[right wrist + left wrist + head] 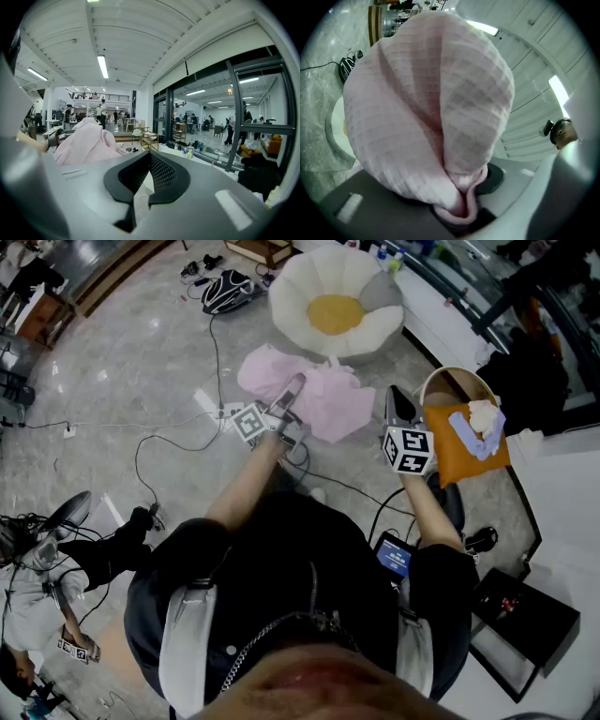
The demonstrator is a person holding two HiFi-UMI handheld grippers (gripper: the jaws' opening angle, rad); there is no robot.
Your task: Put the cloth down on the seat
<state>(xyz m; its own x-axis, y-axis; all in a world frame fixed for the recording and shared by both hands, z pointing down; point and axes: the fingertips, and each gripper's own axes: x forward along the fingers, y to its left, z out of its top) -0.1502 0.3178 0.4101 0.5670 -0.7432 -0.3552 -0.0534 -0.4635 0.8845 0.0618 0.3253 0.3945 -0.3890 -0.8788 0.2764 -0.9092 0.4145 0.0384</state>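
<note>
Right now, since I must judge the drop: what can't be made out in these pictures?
- Left gripper view: the cloth hides nearly all of the seat.
- Head view: the cloth's height above the floor cannot be judged from overhead.
- Right gripper view: items on the far shelves are too small.

And there the cloth (328,404) was caught, pinched in the left gripper (294,386) and hung over the floor (141,362) mid-view from the head camera. The seat (291,296) was found just beyond it at twelve o'clock, with a bag (228,292) laid at the seat's nine o'clock. The right gripper (396,399) was held at the cloth's three o'clock. Further on at three o'clock, a cushion (450,454) was set on a round tub (450,376), with small soft things (480,427) piled on it. Cables (178,434) were strewn at the cloth's nine o'clock, and a case (530,615) was left at five.
</note>
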